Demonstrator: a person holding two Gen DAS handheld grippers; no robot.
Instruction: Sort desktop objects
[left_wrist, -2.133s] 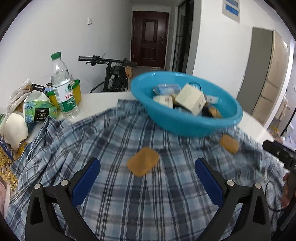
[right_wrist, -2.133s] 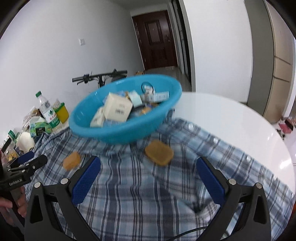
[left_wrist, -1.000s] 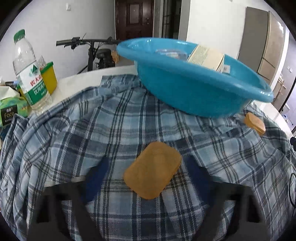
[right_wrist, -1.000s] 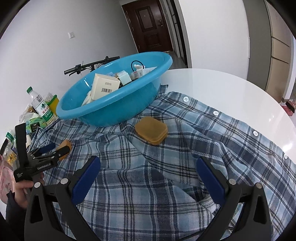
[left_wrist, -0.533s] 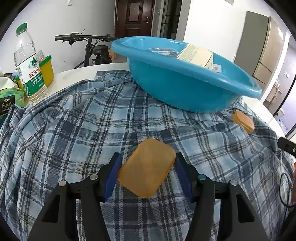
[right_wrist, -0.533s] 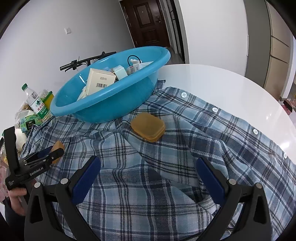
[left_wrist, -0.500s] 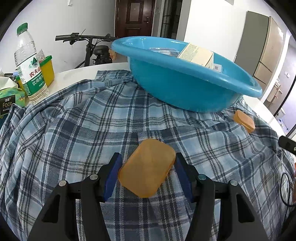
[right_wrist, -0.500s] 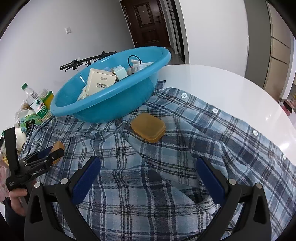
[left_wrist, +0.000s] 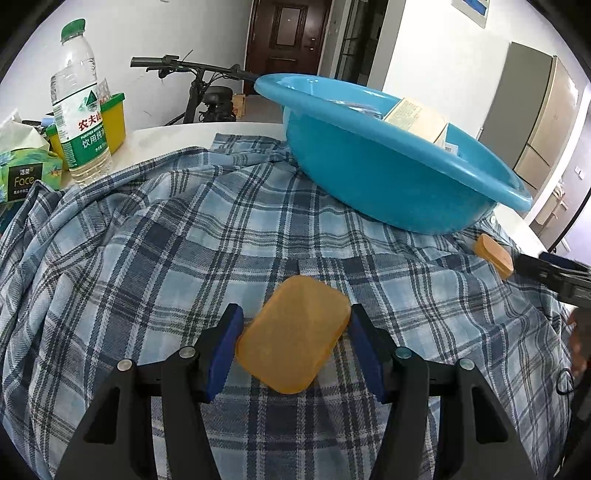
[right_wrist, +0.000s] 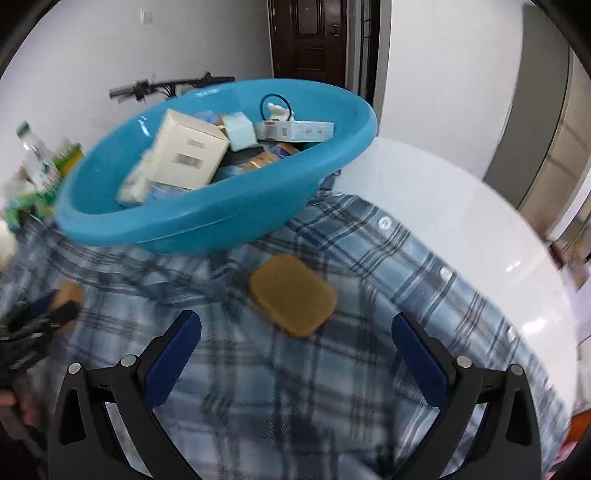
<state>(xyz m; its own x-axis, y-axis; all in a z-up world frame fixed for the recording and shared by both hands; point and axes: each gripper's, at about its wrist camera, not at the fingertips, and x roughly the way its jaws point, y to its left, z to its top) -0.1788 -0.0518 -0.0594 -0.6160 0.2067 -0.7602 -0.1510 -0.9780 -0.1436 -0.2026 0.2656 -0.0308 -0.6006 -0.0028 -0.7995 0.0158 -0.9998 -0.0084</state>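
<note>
My left gripper (left_wrist: 295, 350) is shut on an orange soap-shaped block (left_wrist: 293, 334), both blue pads against its sides, just above the plaid shirt (left_wrist: 184, 258). A second orange block (right_wrist: 293, 300) lies on the shirt in front of the blue basin (right_wrist: 221, 206), which holds boxes and small items. My right gripper (right_wrist: 295, 354) is open and empty, just short of that second block. The second block also shows at the right in the left wrist view (left_wrist: 495, 254). The left gripper shows blurred at the left in the right wrist view (right_wrist: 40, 317).
A water bottle (left_wrist: 79, 107), a yellow-green tub (left_wrist: 110, 122) and a tissue box (left_wrist: 22, 173) stand at the table's left. The white round table (right_wrist: 461, 221) extends to the right of the shirt. A bicycle (left_wrist: 207, 92) stands behind.
My left gripper has closed onto the near orange block and holds it. My right gripper has moved closer to the second block; its view is blurred by motion.
</note>
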